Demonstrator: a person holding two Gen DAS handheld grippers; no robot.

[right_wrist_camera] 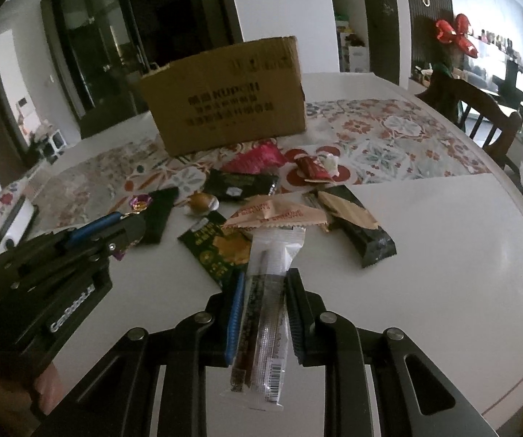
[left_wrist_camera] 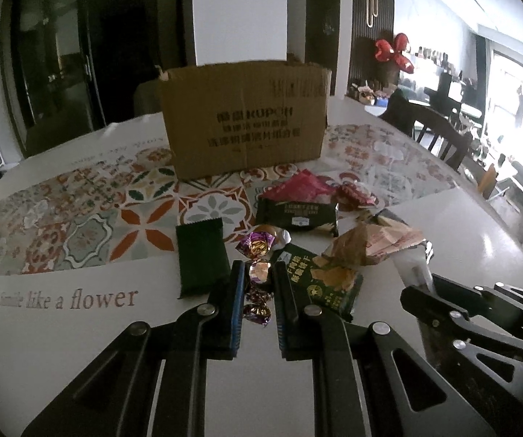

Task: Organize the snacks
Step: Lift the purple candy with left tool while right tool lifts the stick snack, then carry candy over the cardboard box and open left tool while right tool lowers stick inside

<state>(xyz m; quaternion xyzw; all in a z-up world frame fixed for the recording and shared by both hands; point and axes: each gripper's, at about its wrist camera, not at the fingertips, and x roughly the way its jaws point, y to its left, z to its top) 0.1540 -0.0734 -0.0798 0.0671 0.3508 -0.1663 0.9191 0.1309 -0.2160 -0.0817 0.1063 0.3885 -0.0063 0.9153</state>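
Both tongs are gripping snacks: the right gripper [right_wrist_camera: 261, 313] is pinching a long clear stick pack [right_wrist_camera: 266, 298] lengthwise, the left gripper [left_wrist_camera: 257, 284] is clamping purple candies [left_wrist_camera: 257, 291], and the cardboard box [right_wrist_camera: 228, 98] is standing straight ahead toward the table's far edge, right side slightly nearer

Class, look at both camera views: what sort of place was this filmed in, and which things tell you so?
Most likely a home dining area. A white table carries a patterned floral mat, a wooden dining chair stands at its far side, and a cardboard box sits behind scattered snack packets.
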